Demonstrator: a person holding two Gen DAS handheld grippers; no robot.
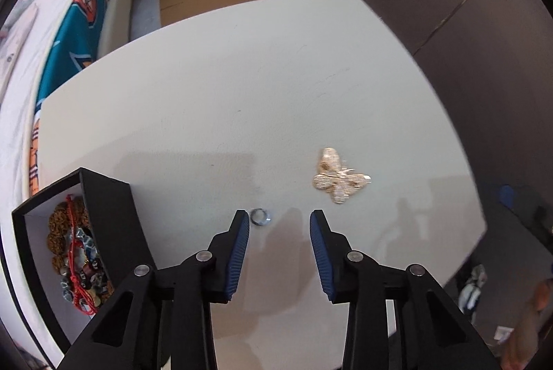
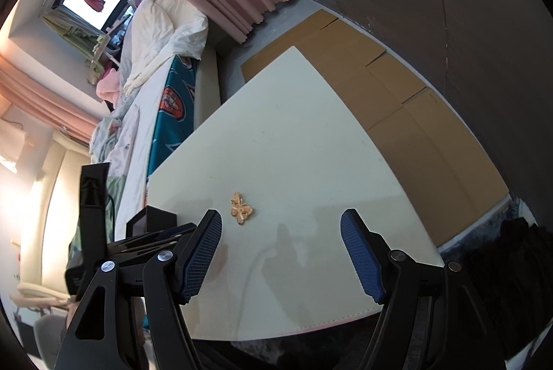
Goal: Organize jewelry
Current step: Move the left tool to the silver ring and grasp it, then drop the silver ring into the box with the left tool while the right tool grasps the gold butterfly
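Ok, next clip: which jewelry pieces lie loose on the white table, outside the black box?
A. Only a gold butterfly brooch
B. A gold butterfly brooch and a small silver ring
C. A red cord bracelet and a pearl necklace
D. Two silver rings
B: the left wrist view shows the gold butterfly brooch and the small silver ring both on the white table, apart from the black box.

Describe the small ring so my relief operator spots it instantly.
On the white table, right of the open black box, the ring lies by the left gripper's left fingertip. It is a plain silvery band, unlike the larger gold butterfly brooch.
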